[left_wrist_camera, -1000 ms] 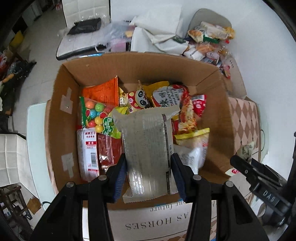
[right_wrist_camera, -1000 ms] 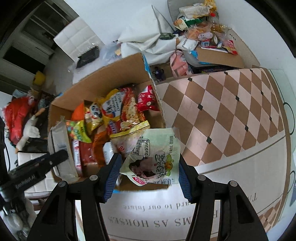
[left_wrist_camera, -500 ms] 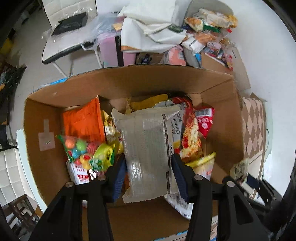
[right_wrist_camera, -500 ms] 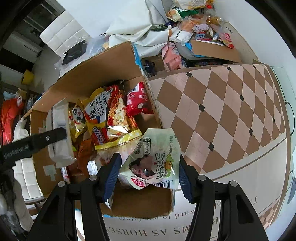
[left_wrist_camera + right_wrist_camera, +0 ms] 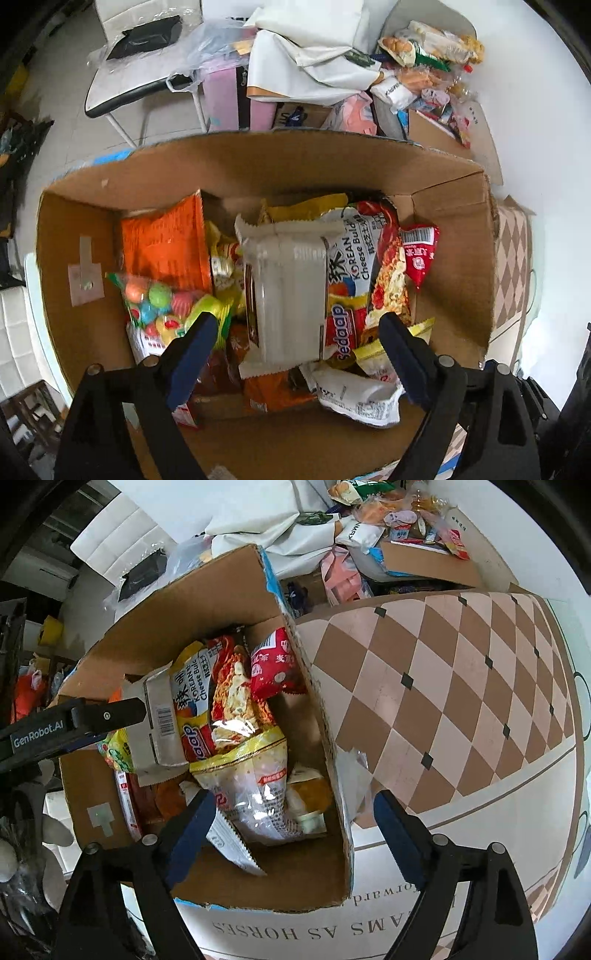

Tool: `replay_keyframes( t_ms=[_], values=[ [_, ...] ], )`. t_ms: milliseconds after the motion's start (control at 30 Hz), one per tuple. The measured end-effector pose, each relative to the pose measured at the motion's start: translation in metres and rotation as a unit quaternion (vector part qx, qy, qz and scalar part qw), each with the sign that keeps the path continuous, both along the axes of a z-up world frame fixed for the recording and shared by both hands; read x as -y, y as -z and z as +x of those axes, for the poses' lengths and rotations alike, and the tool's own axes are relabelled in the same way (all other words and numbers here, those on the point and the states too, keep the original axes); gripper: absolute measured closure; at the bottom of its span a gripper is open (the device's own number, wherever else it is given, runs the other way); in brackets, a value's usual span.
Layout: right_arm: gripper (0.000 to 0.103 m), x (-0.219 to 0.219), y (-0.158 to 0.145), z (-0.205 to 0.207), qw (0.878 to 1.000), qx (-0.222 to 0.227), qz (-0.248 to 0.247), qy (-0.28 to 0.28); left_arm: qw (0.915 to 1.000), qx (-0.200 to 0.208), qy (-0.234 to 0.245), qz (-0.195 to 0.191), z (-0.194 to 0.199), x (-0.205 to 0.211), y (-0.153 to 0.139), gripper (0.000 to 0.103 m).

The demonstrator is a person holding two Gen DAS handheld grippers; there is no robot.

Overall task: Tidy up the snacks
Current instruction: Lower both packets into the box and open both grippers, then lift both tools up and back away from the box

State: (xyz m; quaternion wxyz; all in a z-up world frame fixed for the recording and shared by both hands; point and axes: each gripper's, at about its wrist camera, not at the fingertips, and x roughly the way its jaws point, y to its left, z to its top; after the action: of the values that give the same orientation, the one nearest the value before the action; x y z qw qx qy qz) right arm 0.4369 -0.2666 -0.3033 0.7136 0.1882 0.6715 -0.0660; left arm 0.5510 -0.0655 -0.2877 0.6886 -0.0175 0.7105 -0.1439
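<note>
An open cardboard box holds several snack packets. My left gripper hangs over it, pointing down, its jaws opening wide. Between them a grey foil packet rests on the other snacks, and the pads do not touch it. My right gripper hovers above the box's near right corner, jaws also opening, nothing pressed between the pads. A pale, blurred packet sits low in that corner beside a clear bag with a yellow top. One left finger shows next to the grey packet.
The box stands on a table with a brown checked cloth that has room to the right. Behind the box lie a heap of loose snacks, white bags and a white chair.
Both grippers have opened. The left let go of the grey packet, which now lies in the box. The right released its pale green packet, which dropped from between the pads.
</note>
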Motion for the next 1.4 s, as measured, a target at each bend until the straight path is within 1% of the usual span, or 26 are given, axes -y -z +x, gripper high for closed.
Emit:
replay_keyframes(
  t_ms=[33,133,233,300,400,633,800,967,1100,1233,1400],
  values=[
    [0.013,-0.002,-0.002,-0.001,1.000,0.002,-0.003,-0.004,1.0000,0.005,-0.003,-0.006,-0.005,-0.002,-0.003,0.014],
    [0.012,-0.009,-0.006,-0.003,1.000,0.009,-0.014,-0.019,0.9996,0.025,-0.010,-0.003,-0.018,-0.008,-0.012,0.014],
    [0.010,-0.015,-0.010,-0.006,0.999,0.016,-0.032,-0.033,0.9986,0.052,-0.011,0.009,-0.035,-0.015,-0.023,0.014],
    [0.010,-0.019,-0.013,-0.008,0.998,0.022,-0.044,-0.041,0.9978,0.062,-0.013,0.016,-0.043,-0.021,-0.028,0.014],
    [0.010,-0.022,-0.016,-0.011,0.997,0.027,-0.048,-0.046,0.9961,0.082,-0.025,0.023,-0.058,-0.031,-0.034,0.014],
    [0.010,-0.033,-0.029,-0.021,0.996,0.041,-0.059,-0.059,0.9939,0.099,-0.035,0.033,-0.087,-0.043,-0.045,0.014],
    [0.010,-0.039,-0.045,-0.034,0.994,0.058,-0.064,-0.065,0.9913,0.121,-0.044,0.027,-0.111,-0.048,-0.064,0.014],
    [0.010,-0.042,-0.069,-0.060,0.991,0.088,-0.079,-0.069,0.9846,0.163,-0.060,0.022,-0.146,-0.051,-0.092,0.014],
    [0.010,-0.044,-0.096,-0.091,0.986,0.121,-0.093,-0.071,0.9773,0.200,-0.064,0.027,-0.178,-0.053,-0.115,0.014],
    [0.010,-0.048,-0.120,-0.120,0.982,0.145,-0.095,-0.075,0.9698,0.233,-0.064,0.035,-0.213,-0.057,-0.136,0.014],
    [0.010,-0.051,-0.152,-0.165,0.977,0.177,-0.093,-0.080,0.9624,0.259,-0.072,0.036,-0.256,-0.064,-0.158,0.014]
  ],
)
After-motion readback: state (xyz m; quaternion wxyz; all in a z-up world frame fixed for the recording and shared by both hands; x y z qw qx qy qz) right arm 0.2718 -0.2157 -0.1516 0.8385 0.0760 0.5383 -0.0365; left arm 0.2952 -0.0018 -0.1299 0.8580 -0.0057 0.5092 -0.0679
